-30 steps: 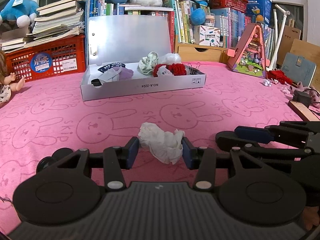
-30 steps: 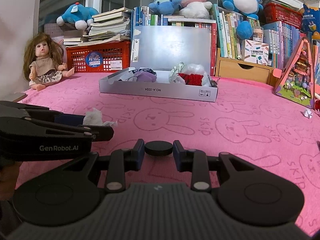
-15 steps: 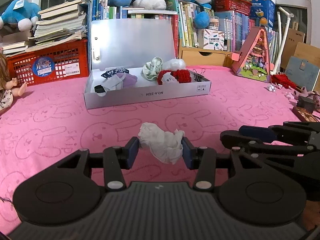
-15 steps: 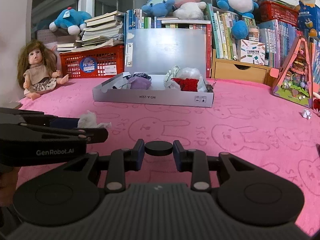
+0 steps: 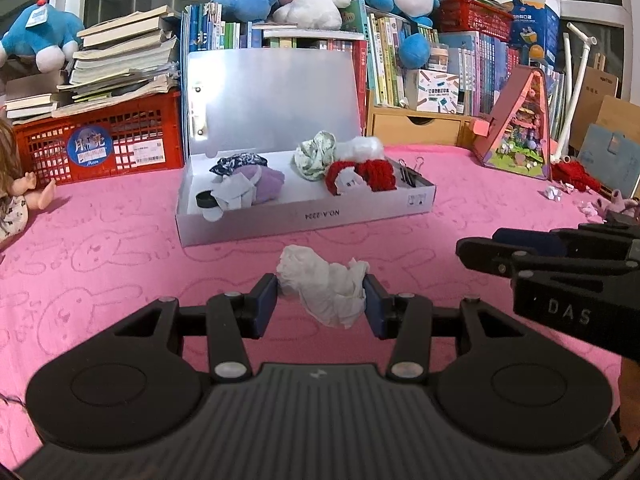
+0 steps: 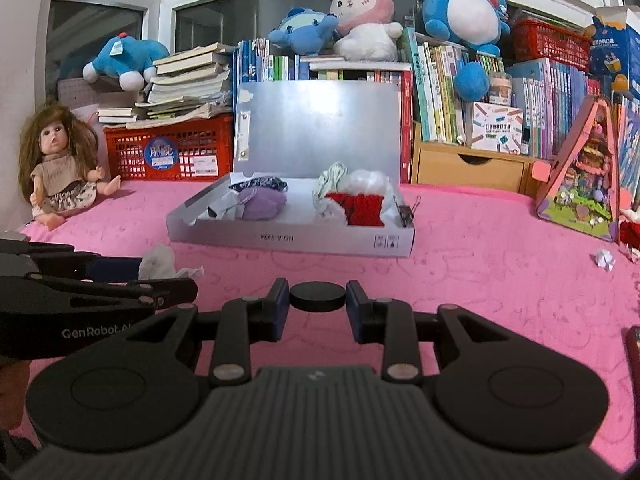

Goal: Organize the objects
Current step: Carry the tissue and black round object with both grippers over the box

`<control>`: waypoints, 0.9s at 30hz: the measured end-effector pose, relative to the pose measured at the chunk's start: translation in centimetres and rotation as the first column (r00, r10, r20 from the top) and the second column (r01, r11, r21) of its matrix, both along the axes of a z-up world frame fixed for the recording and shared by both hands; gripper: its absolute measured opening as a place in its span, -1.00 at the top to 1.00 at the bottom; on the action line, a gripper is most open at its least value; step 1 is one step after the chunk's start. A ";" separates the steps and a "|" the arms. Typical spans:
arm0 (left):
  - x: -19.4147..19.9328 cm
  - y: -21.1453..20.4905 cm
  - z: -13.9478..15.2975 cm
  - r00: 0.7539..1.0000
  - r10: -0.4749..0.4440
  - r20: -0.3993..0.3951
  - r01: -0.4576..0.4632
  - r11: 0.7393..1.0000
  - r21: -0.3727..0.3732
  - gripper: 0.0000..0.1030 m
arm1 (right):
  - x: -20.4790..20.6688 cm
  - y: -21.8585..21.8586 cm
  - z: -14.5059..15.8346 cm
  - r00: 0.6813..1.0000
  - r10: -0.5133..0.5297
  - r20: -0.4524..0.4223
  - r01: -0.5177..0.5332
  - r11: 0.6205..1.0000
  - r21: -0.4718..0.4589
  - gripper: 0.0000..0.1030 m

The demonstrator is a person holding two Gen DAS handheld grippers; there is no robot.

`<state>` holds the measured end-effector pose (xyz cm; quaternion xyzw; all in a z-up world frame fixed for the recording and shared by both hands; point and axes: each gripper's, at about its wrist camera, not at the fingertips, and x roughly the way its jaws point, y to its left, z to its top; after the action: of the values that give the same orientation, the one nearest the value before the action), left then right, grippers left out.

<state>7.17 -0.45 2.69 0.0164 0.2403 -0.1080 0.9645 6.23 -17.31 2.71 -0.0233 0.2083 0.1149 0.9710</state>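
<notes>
Left gripper [image 5: 321,304] clamped on a crumpled tissue [image 5: 324,284]; right gripper [image 6: 318,311] clamped on a black disc [image 6: 318,297]. Both should be carried level to the open box [image 5: 304,216] ahead and released inside.

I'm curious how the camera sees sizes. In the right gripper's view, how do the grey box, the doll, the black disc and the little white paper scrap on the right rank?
1. Grey box
2. Doll
3. Black disc, near the camera, so flattered
4. White paper scrap

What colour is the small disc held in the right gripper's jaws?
Black. The disc sits between the right gripper jaws, clearest in the right wrist view.
</notes>
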 end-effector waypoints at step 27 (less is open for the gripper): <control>10.5 1.9 5.0 0.997 0.076 0.003 -0.076 0.997 -0.030 -0.02 | 9.9 -0.3 4.8 0.999 0.042 -0.011 -0.041 0.998 0.054 0.32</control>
<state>17.63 1.45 7.66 -0.0070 0.2370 -0.0750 0.9686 16.18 -17.59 7.47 -0.0009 0.2106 0.1408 0.9674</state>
